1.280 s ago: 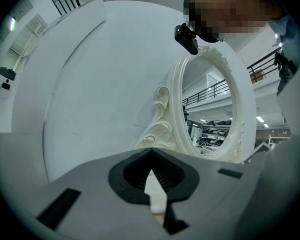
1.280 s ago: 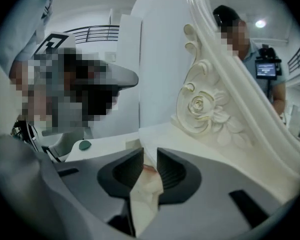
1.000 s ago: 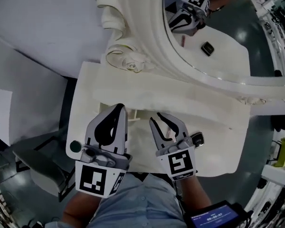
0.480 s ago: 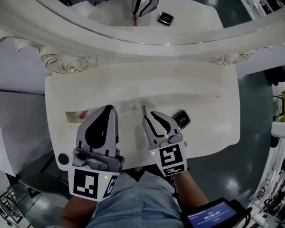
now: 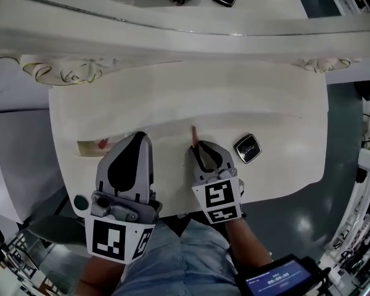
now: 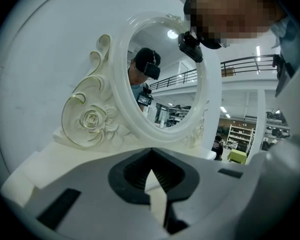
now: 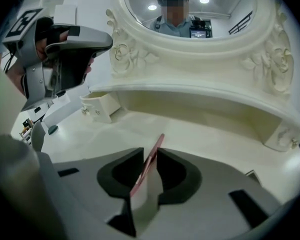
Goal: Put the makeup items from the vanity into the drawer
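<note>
Pink pencil (image 7: 158, 141) pinched in right claw (image 7: 150, 153); left claw (image 6: 151, 152) pressed together; compact (image 5: 247, 148) visible overhead

Your head view is dim and grey-blue. The cream vanity top (image 5: 172, 103) is its brightest area, evenly lit, with only faint soft shadows beside the left gripper (image 5: 140, 137) and the right gripper (image 5: 200, 148). The glossy floor (image 5: 308, 208) throws back small white glare spots. Both gripper views are brighter but fisheye: straight edges bow and the corners fall to black. In your right gripper view two ceiling lamps (image 7: 204, 0) glare in the mirror (image 7: 190, 19), the recess under the vanity shelf (image 7: 190, 91) is shaded, and the near jaws and the pink makeup stick (image 7: 149, 165) are soft. Your left gripper view shows a bright white wall (image 6: 40, 74).
</note>
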`<state>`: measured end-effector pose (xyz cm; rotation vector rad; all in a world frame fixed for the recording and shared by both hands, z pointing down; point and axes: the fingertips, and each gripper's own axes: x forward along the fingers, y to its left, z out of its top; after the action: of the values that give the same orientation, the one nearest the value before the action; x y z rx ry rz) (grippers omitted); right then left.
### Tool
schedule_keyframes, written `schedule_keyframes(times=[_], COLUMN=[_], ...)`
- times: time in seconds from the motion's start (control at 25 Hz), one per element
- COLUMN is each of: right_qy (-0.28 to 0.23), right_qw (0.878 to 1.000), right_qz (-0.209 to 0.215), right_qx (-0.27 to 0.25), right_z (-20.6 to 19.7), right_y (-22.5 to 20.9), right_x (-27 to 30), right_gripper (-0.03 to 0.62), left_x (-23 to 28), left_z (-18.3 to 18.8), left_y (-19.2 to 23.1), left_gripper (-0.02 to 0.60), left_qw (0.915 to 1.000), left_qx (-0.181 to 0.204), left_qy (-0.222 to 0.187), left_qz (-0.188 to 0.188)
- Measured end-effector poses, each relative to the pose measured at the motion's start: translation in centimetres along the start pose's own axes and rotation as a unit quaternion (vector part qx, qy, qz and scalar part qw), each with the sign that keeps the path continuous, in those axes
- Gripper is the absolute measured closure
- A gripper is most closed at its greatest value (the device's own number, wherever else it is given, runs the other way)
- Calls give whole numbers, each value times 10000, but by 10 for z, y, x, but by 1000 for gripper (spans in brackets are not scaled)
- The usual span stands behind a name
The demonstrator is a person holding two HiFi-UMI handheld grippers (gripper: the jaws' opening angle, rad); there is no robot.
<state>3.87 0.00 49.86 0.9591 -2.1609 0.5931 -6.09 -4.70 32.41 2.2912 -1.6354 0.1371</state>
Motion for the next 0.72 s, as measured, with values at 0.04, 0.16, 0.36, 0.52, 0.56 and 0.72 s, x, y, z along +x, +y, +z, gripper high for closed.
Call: schedule_keyframes(times=[0.04,0.16,0.36,0.52,0.56,0.72], right_qy=[75,232,345,235,184,-57], right_qw=[10000,9997,9994,9995,9996,9992], right_qz=[-15,-60,-66,-10,4,47], right_qx=[-2,7,-55,-188,-225,-389], right_z=[-1,-1,-1,12,17,46], right_y=[0,-2,-5,-3,-2,4], right_x=[2,5,7,2,-1,-14], right_gripper=[513,517,549,551,551,551], left_x=[1,2,0,-5,-7,-19], left_z=[-1,0,4,11,14,31], left_y=[2,8,16,20,20,25], left_gripper=[580,580,580,580,580,580], left_qw=[10000,10000,9997,9992,9991,9980], left_qx=[-11,-46,-78,-91,-87,-28], left_qy=[9,-16,-99,-210,-251,-436], left_qz=[17,87,215,322,343,457])
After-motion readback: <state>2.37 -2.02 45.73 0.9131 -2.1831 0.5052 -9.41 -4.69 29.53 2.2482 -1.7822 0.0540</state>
